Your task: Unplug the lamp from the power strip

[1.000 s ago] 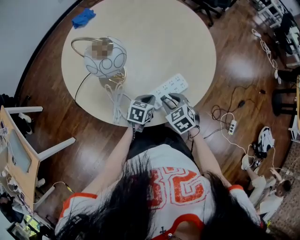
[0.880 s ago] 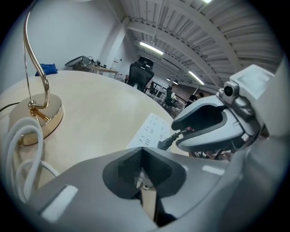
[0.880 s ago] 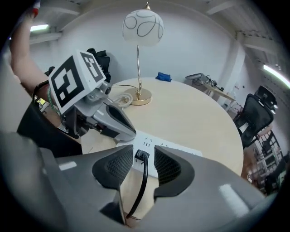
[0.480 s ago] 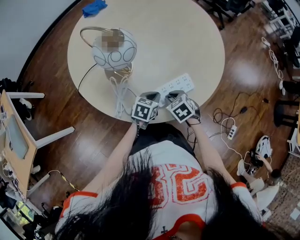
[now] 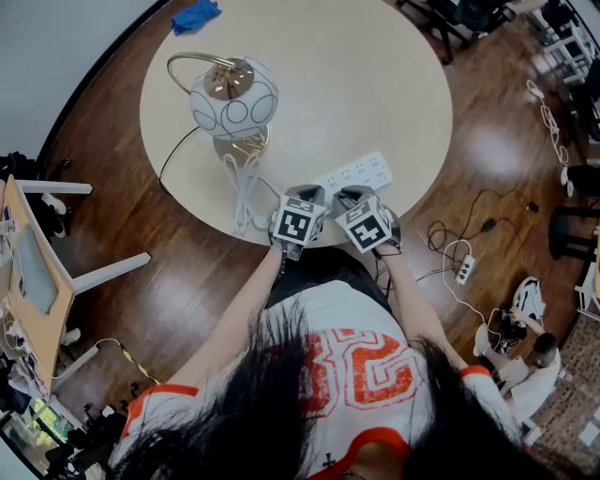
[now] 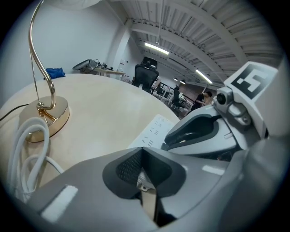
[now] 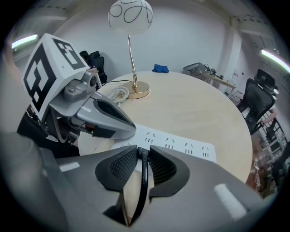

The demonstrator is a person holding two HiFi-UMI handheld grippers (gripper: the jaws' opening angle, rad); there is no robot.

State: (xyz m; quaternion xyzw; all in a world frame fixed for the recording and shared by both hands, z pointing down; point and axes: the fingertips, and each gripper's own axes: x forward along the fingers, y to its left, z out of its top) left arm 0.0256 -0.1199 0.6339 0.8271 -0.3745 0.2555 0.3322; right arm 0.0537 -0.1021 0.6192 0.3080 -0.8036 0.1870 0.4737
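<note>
Round surface (image 5: 366,75), pale beige matte laminate, set on a glossy dark wood plank floor (image 5: 141,281). Lamp (image 5: 234,98): white globe shade marked with thin black looping lines, carried on a slim polished gold stem that arcs down to a flat round gold base (image 6: 47,118), standing toward the surface's left side. White cord (image 5: 244,192), smooth and round in section, bundled in long loops just beside the base, on the person's side of it. Power strip (image 5: 361,172): flat white plastic bar with rows of slotted sockets, lying aslant near the surface's near edge, right of the lamp and apart from it. Black cord (image 7: 142,183): thin, glossy, with a thicker moulded end that sits at the near end of the power strip. Right gripper (image 7: 142,156): grey shell, fingers faced with black cross-hatched rubber pads; the fingers are closing on the black cord, one pad at either side of its thick end and touching it. Left gripper (image 6: 142,158): same build, just beside the right one at the strip's near end, fingers brought together at the tips with nothing between them. Blue cloth (image 5: 197,16): crumpled, at the surface's far edge. Second white power strip (image 5: 464,270) with tangled cables on the floor to the right.
</note>
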